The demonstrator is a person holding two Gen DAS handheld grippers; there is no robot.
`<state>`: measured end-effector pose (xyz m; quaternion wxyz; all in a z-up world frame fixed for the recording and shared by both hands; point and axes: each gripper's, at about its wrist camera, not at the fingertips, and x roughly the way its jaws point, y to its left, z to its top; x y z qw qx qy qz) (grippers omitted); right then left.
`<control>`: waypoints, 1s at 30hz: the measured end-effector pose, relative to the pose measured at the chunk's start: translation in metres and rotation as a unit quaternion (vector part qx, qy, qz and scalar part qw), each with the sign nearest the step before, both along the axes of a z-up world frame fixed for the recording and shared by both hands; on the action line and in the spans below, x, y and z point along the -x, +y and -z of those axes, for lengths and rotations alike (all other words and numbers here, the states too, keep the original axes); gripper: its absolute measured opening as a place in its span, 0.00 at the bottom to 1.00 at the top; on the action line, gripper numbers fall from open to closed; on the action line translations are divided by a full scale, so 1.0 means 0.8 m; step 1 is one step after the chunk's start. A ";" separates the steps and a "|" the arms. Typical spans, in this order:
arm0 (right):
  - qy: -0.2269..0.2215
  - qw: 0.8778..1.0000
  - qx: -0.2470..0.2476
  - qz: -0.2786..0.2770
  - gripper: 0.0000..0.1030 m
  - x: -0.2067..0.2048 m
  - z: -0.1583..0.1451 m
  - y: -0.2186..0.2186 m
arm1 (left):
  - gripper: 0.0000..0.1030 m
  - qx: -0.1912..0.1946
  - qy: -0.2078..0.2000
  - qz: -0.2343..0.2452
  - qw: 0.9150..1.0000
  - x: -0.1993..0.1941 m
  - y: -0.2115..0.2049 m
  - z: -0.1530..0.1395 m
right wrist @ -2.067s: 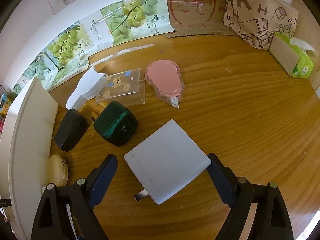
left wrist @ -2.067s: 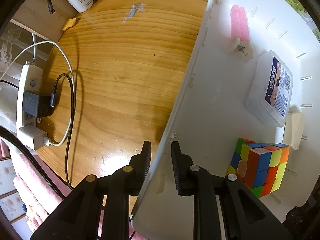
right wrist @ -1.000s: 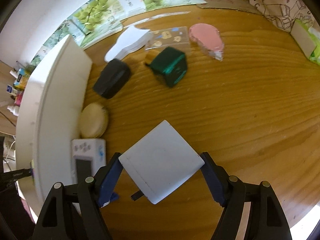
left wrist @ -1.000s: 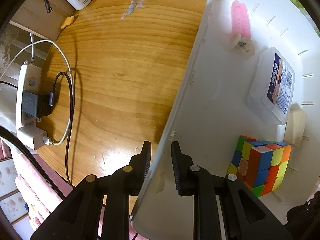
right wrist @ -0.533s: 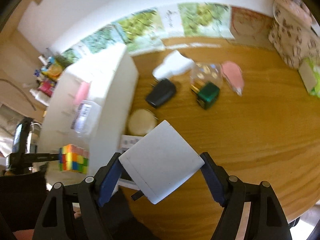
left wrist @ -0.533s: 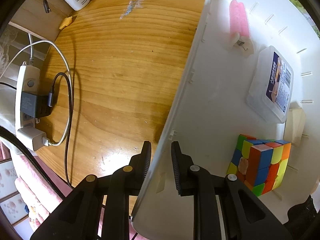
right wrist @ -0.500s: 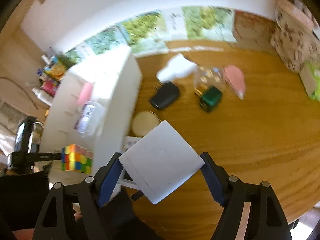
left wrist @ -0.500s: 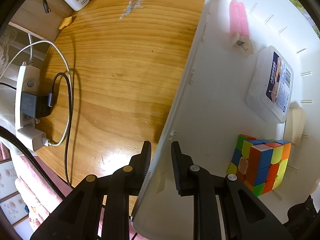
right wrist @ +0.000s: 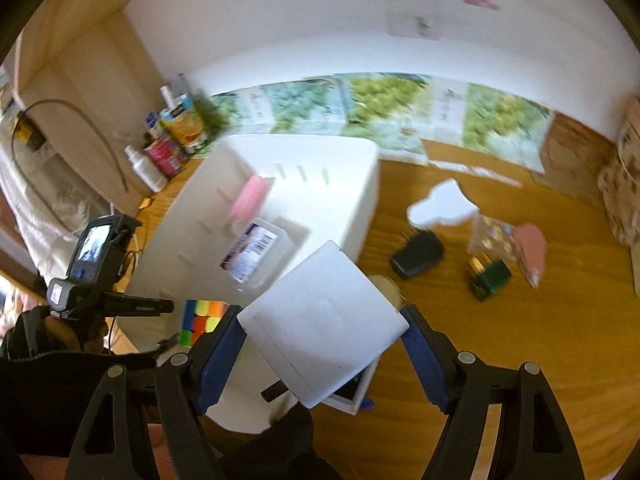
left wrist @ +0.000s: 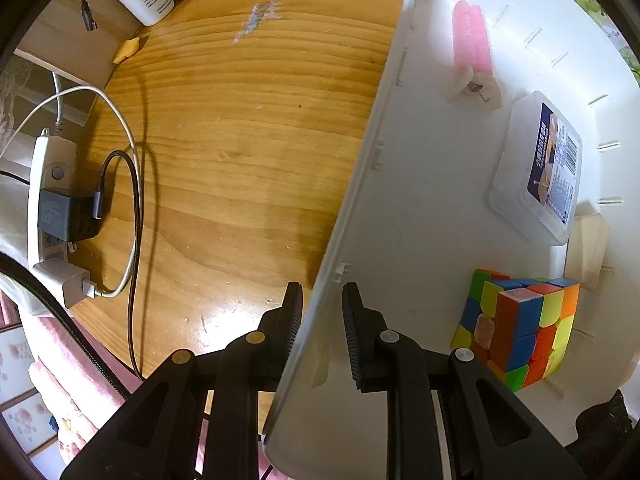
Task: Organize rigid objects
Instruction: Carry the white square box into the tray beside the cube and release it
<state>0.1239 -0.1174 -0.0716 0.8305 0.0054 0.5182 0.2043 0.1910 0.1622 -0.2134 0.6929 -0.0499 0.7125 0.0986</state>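
Wooden table (right wrist: 500, 340): left gripper (left wrist: 318, 308) jaws clamp white bin (left wrist: 420, 208) wall; right gripper (right wrist: 320, 344) jaws hold white charger (right wrist: 324, 328); lower it clear of the cube (left wrist: 520, 328).

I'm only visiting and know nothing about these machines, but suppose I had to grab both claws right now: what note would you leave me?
Left claw: shut on the near wall of the white bin, steadying it.
Right claw: shut on the white square adapter, held in the air near the bin.
In the bin already: puzzle cube, pink roller, clear labelled box.
On the table beside it: black case, green block, pink tape dispenser, clear holder, round cream piece.
Left to do: probably drop the adapter in, then fetch the rest.
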 end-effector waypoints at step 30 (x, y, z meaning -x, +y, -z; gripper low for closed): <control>0.038 0.979 0.032 -0.199 0.77 0.017 0.035 0.139 | 0.22 0.007 -0.003 0.008 1.000 0.000 0.004 -0.010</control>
